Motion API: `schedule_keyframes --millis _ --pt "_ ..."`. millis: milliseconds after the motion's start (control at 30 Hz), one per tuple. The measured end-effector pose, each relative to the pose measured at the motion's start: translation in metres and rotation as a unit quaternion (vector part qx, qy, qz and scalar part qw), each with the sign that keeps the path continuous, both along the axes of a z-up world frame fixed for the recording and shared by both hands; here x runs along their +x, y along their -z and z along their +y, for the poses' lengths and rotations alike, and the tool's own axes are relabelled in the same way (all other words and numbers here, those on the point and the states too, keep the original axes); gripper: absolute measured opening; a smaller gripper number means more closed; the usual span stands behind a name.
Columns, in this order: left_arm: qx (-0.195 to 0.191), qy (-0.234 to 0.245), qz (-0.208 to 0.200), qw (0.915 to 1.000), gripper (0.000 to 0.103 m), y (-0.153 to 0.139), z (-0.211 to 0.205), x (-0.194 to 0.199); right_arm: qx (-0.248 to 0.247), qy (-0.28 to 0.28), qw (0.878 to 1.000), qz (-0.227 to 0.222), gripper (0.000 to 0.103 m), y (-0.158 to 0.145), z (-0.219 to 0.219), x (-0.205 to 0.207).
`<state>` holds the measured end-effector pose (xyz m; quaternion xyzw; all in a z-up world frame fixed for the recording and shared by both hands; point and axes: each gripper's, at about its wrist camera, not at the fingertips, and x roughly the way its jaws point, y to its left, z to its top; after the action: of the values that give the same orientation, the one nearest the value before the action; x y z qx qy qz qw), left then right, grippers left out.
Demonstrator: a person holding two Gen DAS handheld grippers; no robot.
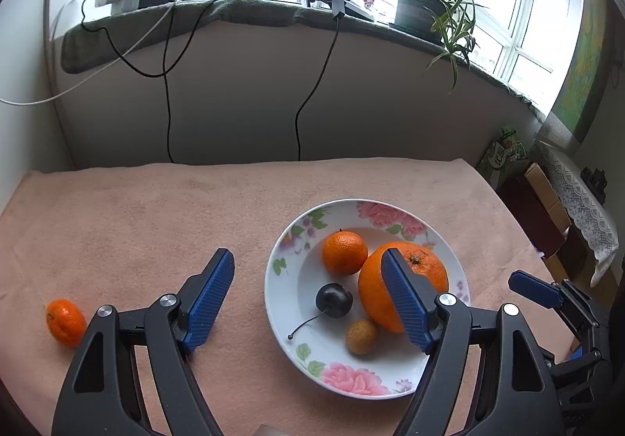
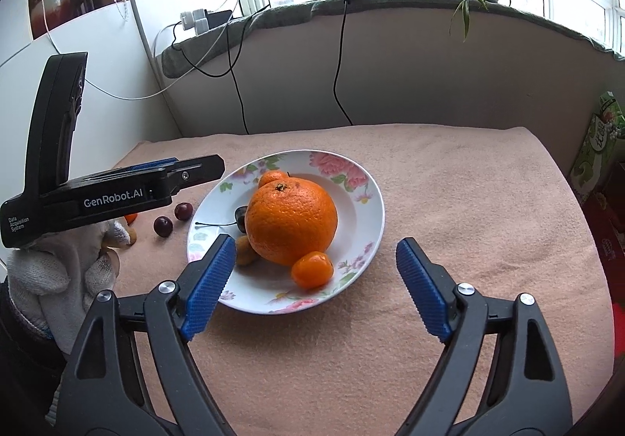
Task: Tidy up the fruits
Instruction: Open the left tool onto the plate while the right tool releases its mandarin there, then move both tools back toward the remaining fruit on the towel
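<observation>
- Around: potted plant [image 1: 437,6] and cables [image 1: 168,57] are seen on the sill; peach cloth [image 2: 449,201] covers the table.
- Off the plate: 2 dark cherries [image 2: 174,219] beside the left gripper [image 2: 187,170], 1 mandarin [image 1: 65,322] on the cloth.
- Floral plate [image 2: 363,194] holds a big orange [image 2: 293,221], mandarins, a cherry, a small brown fruit.
- "GenRobot.AI" and "Data Acquisition System" are read on the left gripper, held by a gloved hand [image 2: 58,272].
- Left gripper jaws wide apart, nothing held; right gripper [image 2: 316,289] likewise.

The plate [image 2: 367,198] sits between the right claw's [image 2: 316,280] open fingers, with the big orange [image 2: 293,221] in it.
</observation>
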<state>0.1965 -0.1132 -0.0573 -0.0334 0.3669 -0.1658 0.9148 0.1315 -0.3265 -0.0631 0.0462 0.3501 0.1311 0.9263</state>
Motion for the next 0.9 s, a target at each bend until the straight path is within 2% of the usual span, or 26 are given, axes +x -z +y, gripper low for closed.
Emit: schedule_keyframes --millis 367,533,900 --pt "0.025 -0.019 -0.024 0.9992 0.078 -0.008 0.016 -0.023 -0.002 -0.005 1.000 -0.027 0.087 -0.012 0.016 -0.011" --pt "0.024 -0.048 -0.029 0.9981 0.078 -0.012 0.037 -0.032 -0.005 -0.021 0.999 -0.036 0.087 -0.016 0.031 -0.015" --pt "0.018 -0.084 -0.025 0.9959 0.078 -0.009 0.093 -0.049 0.018 -0.074 0.997 -0.023 0.087 -0.015 0.068 -0.017"
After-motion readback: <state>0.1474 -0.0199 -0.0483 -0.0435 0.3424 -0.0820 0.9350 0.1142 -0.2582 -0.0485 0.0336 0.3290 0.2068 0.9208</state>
